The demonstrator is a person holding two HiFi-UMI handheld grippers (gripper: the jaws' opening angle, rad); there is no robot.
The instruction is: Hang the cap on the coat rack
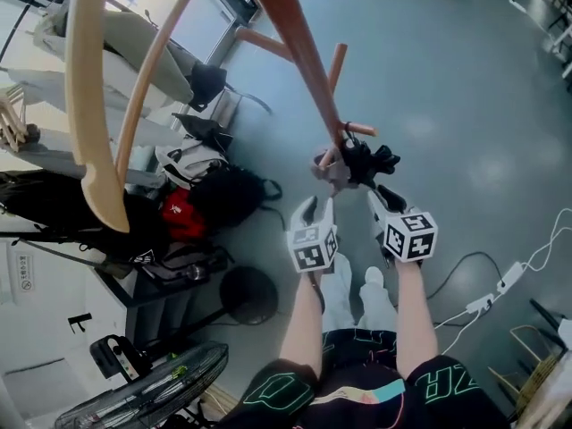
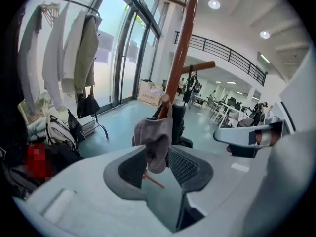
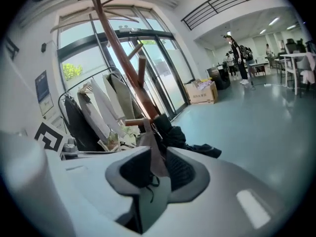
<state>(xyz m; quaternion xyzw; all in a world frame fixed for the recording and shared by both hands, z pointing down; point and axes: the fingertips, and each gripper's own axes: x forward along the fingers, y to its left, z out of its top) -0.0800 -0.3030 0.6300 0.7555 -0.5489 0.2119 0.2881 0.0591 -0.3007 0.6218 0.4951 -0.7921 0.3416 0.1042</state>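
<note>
The reddish-brown coat rack pole [image 1: 299, 43] slants down from the top of the head view to a short peg [image 1: 359, 130]. A grey cap [image 1: 329, 170] hangs at that peg, beside a dark garment [image 1: 374, 159]. My left gripper [image 1: 317, 211] and right gripper [image 1: 386, 199] are raised just below the cap. In the left gripper view the cap [image 2: 154, 135] dangles between the jaws of the open left gripper [image 2: 159, 169], and the pads stand apart from it. In the right gripper view a thin strip of the cap [image 3: 152, 154] runs down through the open right gripper [image 3: 157, 169], with a gap at each side.
Pale wooden hangers [image 1: 89, 105] hang close at the upper left. Below them are a clothes rail with garments [image 2: 74, 53], dark bags [image 1: 223, 195] and a floor fan [image 1: 152, 391]. A power strip and cables [image 1: 496, 289] lie at the right. People [image 3: 234, 53] stand far off.
</note>
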